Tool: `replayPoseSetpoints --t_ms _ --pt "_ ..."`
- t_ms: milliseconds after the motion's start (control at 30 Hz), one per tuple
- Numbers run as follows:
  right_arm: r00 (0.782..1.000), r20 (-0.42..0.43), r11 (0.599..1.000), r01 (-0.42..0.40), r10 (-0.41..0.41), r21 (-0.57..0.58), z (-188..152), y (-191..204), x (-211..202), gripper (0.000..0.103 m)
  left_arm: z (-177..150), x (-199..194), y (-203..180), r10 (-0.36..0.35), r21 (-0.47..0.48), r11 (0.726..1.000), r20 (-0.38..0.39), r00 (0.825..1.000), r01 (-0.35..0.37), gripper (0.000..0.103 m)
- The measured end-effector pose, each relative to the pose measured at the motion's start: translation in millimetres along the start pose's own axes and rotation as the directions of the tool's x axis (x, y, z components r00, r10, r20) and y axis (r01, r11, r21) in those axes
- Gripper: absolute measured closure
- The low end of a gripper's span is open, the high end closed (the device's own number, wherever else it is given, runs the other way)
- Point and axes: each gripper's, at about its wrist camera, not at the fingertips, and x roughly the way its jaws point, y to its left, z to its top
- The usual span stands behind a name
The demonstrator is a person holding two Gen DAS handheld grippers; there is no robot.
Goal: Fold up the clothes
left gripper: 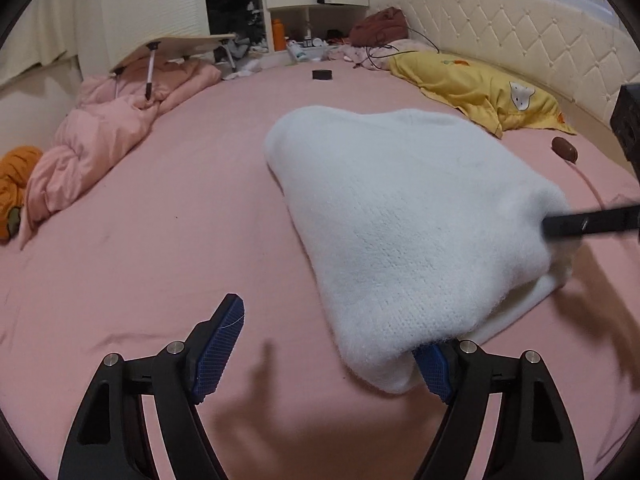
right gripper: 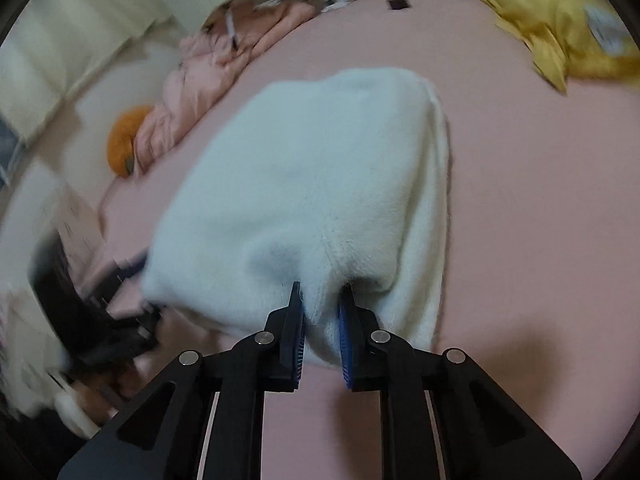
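Note:
A fluffy white knit sweater (left gripper: 400, 216) lies folded on the pink bed sheet (left gripper: 168, 240). In the left wrist view my left gripper (left gripper: 328, 354) stands open and wide. Its left pad (left gripper: 220, 344) is bare, and the sweater's near corner drapes over the tip of its right pad (left gripper: 434, 372). In the right wrist view my right gripper (right gripper: 322, 320) is shut on a bunched edge of the sweater (right gripper: 304, 176), with white knit squeezed between the blue pads. One black finger of the right gripper (left gripper: 588, 224) shows at the sweater's right corner. The left gripper (right gripper: 120, 300) appears blurred at the sweater's left corner.
A crumpled pink duvet (left gripper: 112, 136) with a tipped lap table (left gripper: 176, 46) and an orange plush (left gripper: 16, 188) line the left side. At the right are a yellow pillow (left gripper: 480, 88), a brown object (left gripper: 564, 148) on a cable and the padded headboard (left gripper: 520, 40). A small black object (left gripper: 323, 75) lies farther back.

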Motion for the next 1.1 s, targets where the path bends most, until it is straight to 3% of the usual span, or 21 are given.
replayPoseSetpoints --t_ms 33,100,133,200,300,367,433,467,600,667,767,900,933,967,1000,1100 --pt "0.999 0.051 1.0 -0.022 0.021 0.008 -1.0 -1.0 -11.0 0.09 -0.5 0.4 2.9 -0.001 -0.017 1.0 -0.006 1.0 0.001 0.022" --pt "0.994 0.105 0.999 0.03 -0.031 0.008 -9.3 -9.4 -21.0 0.09 -6.4 3.7 11.7 -0.018 -0.058 0.998 -0.026 1.0 0.016 0.019" --pt "0.997 0.068 0.998 0.038 -0.041 0.051 -15.9 -22.2 -12.1 0.09 -7.9 5.3 13.9 -0.016 -0.065 0.998 -0.029 0.999 0.014 0.016" --pt "1.0 0.008 0.982 -0.02 0.019 0.188 -33.8 -52.9 11.5 0.091 -10.2 7.7 12.8 0.0 -0.058 0.998 -0.04 0.999 -0.002 0.013" --pt "1.0 0.003 0.989 -0.025 0.024 0.147 -29.6 -48.1 7.1 0.087 -8.1 2.2 4.2 0.035 -0.01 0.999 -0.028 0.999 -0.035 0.013" --pt "0.999 -0.041 0.99 0.008 -0.002 0.142 -23.7 -43.6 0.8 0.08 -6.0 -1.0 -0.3 0.048 0.032 0.998 -0.024 0.999 -0.047 0.013" --pt "0.994 -0.036 0.981 0.105 -0.1 0.16 -19.0 -40.7 -16.8 0.053 -3.5 -5.2 -3.6 0.041 0.055 0.998 -0.015 0.999 -0.04 0.014" --pt "0.992 0.003 0.977 0.126 -0.129 0.17 -14.4 -38.5 -27.1 0.048 -2.3 -8.1 -4.6 0.031 0.058 0.998 -0.003 1.0 -0.031 0.014" --pt "0.985 0.151 0.99 0.069 -0.087 0.12 35.8 -22.5 -35.0 0.035 0.3 -11.6 -3.5 0.023 0.036 0.999 0.015 1.0 -0.024 0.014" --pt "0.983 0.149 0.989 0.095 -0.111 0.111 68.4 -21.0 -23.4 0.035 -1.2 -10.6 -0.7 0.015 0.011 1.0 0.009 1.0 -0.015 0.014" --pt "0.977 0.212 0.976 -0.027 -0.02 0.218 101.2 -40.1 -13.1 0.035 -4.1 -8.3 4.9 -0.004 -0.025 1.0 -0.002 1.0 0.003 0.014" --pt "0.995 0.09 0.988 0.019 -0.034 0.155 127.7 -37.9 39.2 0.035 -4.0 -6.1 5.3 -0.007 -0.03 1.0 -0.003 1.0 0.007 0.014" --pt "0.996 0.059 0.989 0.056 -0.064 0.14 128.4 -38.2 53.6 0.039 -3.8 -6.0 4.7 -0.005 -0.027 1.0 -0.004 1.0 0.005 0.014" --pt "0.996 0.029 0.988 0.083 -0.087 0.13 129.2 -37.4 65.8 0.065 -3.7 -6.0 4.4 -0.002 -0.023 1.0 -0.004 1.0 0.002 0.014" --pt "0.996 0.024 0.99 0.08 -0.083 0.12 129.2 -35.9 71.8 0.081 -3.7 -6.2 4.2 0.001 -0.017 1.0 -0.004 1.0 -0.001 0.014" --pt "0.984 0.168 0.998 0.054 -0.057 0.022 125.9 -15.4 42.3 0.087 -4.2 -5.4 5.8 -0.003 -0.015 1.0 -0.006 1.0 0.003 0.014"
